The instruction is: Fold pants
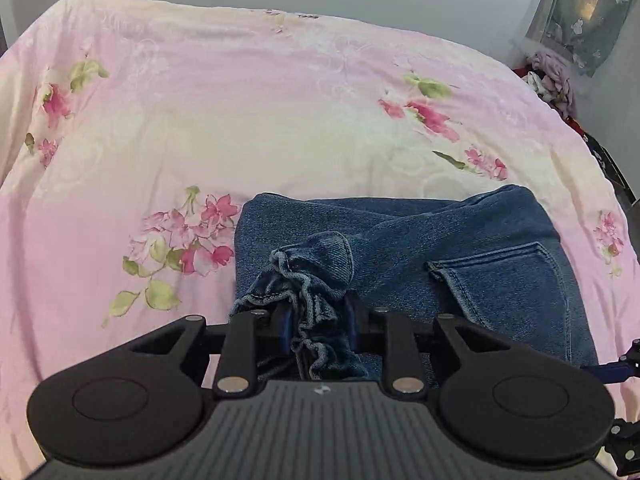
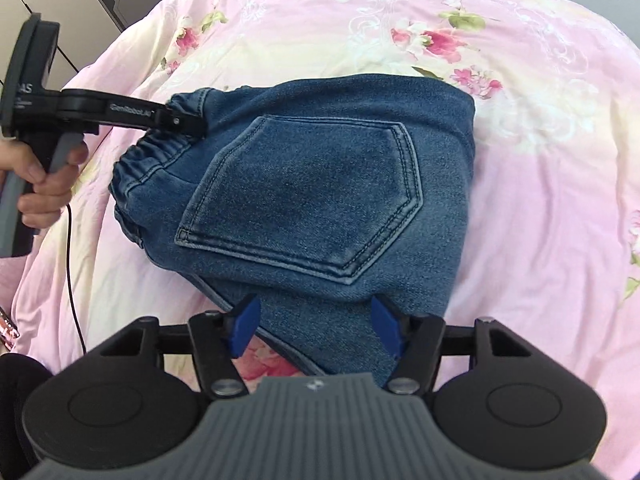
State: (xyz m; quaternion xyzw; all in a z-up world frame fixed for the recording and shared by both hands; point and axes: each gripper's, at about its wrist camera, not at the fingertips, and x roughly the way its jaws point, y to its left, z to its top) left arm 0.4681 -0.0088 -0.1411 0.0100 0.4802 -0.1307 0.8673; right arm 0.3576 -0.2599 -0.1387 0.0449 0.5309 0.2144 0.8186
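Note:
Blue denim pants (image 2: pixel 320 184) lie folded in a compact bundle on the pink floral bedspread (image 2: pixel 540 160), back pocket (image 2: pixel 304 196) up. In the left wrist view the pants (image 1: pixel 460 248) fill the lower middle. My left gripper (image 1: pixel 318 312) is shut on the bunched elastic waistband (image 1: pixel 308 292); it also shows in the right wrist view (image 2: pixel 188 124) at the bundle's left end. My right gripper (image 2: pixel 316 324) is open, its blue pads (image 2: pixel 246 324) on either side of the bundle's near edge without pinching it.
The bedspread (image 1: pixel 240 120) spreads wide beyond the pants. A pile of clothes (image 1: pixel 552 84) lies off the bed's far right corner under a wall picture. A hand (image 2: pixel 44 184) holds the left gripper's handle; a thin cable hangs from it.

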